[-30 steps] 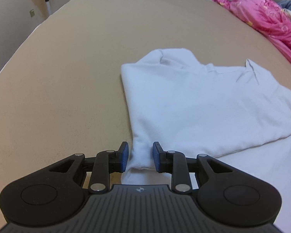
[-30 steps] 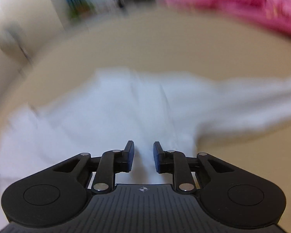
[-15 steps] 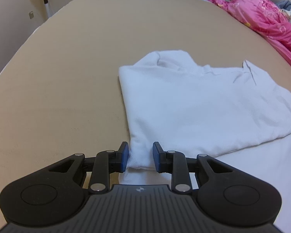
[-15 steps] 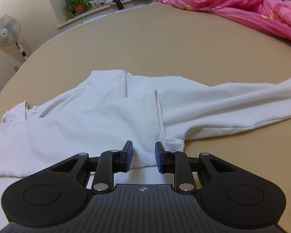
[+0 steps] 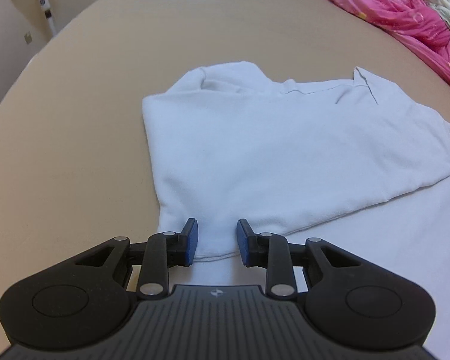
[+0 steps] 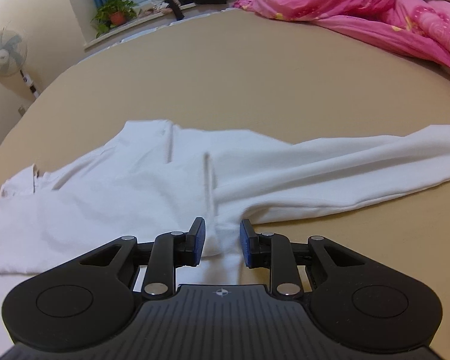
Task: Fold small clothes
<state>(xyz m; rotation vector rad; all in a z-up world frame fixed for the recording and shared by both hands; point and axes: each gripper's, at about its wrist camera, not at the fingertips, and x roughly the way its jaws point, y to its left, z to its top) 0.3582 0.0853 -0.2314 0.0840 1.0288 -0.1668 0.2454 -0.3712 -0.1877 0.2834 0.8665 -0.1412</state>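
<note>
A white long-sleeved garment (image 5: 270, 156) lies on the tan bed (image 5: 75, 150), its left side folded over the body. My left gripper (image 5: 216, 244) hovers over the near hem of that fold. Its blue pads stand apart, the cloth lies flat between them, and neither pad presses on it. In the right wrist view the garment (image 6: 120, 198) has one sleeve (image 6: 360, 174) stretched out to the right. My right gripper (image 6: 222, 244) is just above the near edge by the armpit. Its jaws are parted around the cloth without pinching it.
A pink quilt (image 6: 375, 9) is heaped along the far right of the bed (image 6: 255, 84). A standing fan (image 6: 6, 52) is beyond the left edge. A potted plant (image 6: 114, 15) and dark clutter sit on the window sill behind.
The left gripper slid right along the hem, so the fold's left edge now lies outside its pads. The right gripper lifted slightly and its jaws widened, with the cloth left lying flat.
</note>
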